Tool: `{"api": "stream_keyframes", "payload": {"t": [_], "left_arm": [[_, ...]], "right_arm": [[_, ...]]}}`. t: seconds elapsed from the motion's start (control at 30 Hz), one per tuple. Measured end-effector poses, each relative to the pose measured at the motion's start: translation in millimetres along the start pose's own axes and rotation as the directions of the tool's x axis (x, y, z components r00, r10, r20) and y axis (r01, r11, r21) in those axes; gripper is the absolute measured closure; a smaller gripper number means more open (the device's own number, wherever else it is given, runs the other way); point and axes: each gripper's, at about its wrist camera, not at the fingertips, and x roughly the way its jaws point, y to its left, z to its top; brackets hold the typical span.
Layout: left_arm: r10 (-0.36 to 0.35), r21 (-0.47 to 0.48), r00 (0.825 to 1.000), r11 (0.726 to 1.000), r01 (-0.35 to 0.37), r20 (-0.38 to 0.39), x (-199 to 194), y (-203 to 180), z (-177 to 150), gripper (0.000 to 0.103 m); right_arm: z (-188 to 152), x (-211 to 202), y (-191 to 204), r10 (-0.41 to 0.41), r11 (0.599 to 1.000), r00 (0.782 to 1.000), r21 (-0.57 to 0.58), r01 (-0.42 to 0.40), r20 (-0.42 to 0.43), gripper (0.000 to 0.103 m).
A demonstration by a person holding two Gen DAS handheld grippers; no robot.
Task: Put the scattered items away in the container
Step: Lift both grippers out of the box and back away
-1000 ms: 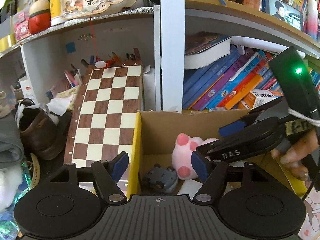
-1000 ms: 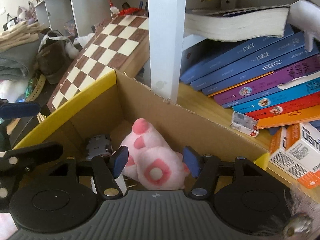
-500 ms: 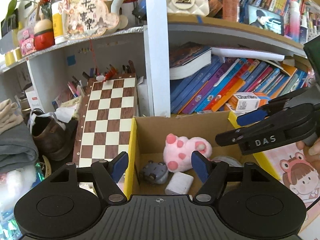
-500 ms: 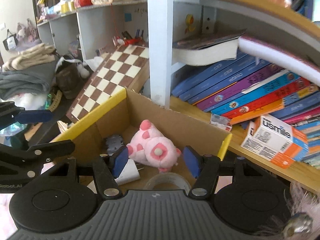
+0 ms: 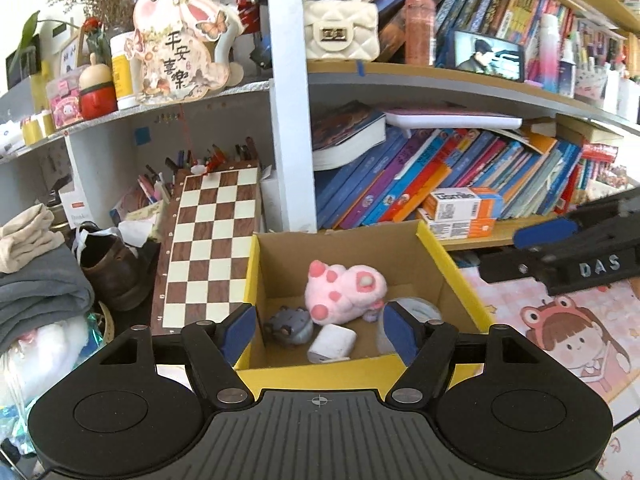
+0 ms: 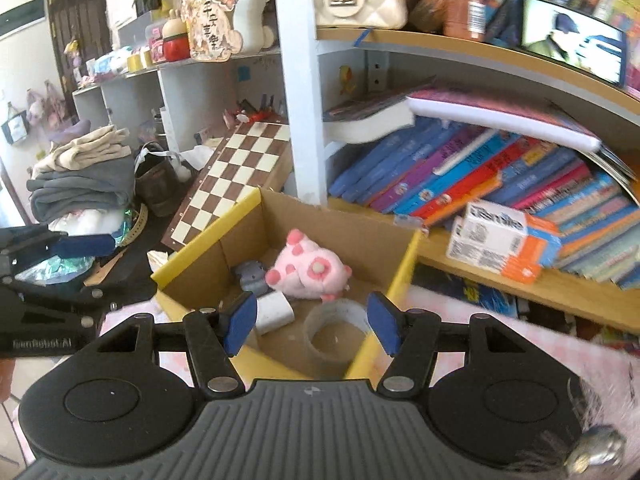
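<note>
Cardboard box [image 5: 448, 268] at frame centre, holding pink plush [image 5: 344, 292], tape roll [image 6: 336, 332]; left gripper [image 5: 318, 334] and right gripper [image 6: 310, 322] both agape, empty.

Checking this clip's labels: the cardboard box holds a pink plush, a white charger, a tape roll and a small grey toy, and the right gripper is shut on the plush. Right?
Not quite. The right gripper is open and holds nothing; the pink plush lies loose in the cardboard box, as the right wrist view shows. The white charger, tape roll and small grey toy are in the box.
</note>
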Motion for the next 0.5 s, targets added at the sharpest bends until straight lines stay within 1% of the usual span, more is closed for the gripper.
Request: {"api": "stream_keyframes", "payload": {"t": [0.17, 0.33, 0.5], "left_arm": [[-0.024, 0.004, 1.0, 1.0, 0.024, 0.001, -13, -13, -5, 0.031], [-0.02, -0.024, 1.0, 1.0, 0.02, 0.004, -23, -25, -17, 0.031], [-0.021, -0.027, 1.0, 0.999, 0.02, -0.017, -28, -38, -31, 0.031]], "right_arm": [[-28, -26, -9, -0.048, 0.996, 0.999, 0.074, 0.047, 0.001, 0.044], [-56, -45, -18, -0.097, 0.986, 0.995, 0.134, 0.098, -0.012, 0.044], [-83, -61, -23, -0.15, 0.972, 0.988, 0.18, 0.151, -0.02, 0.044]]}}
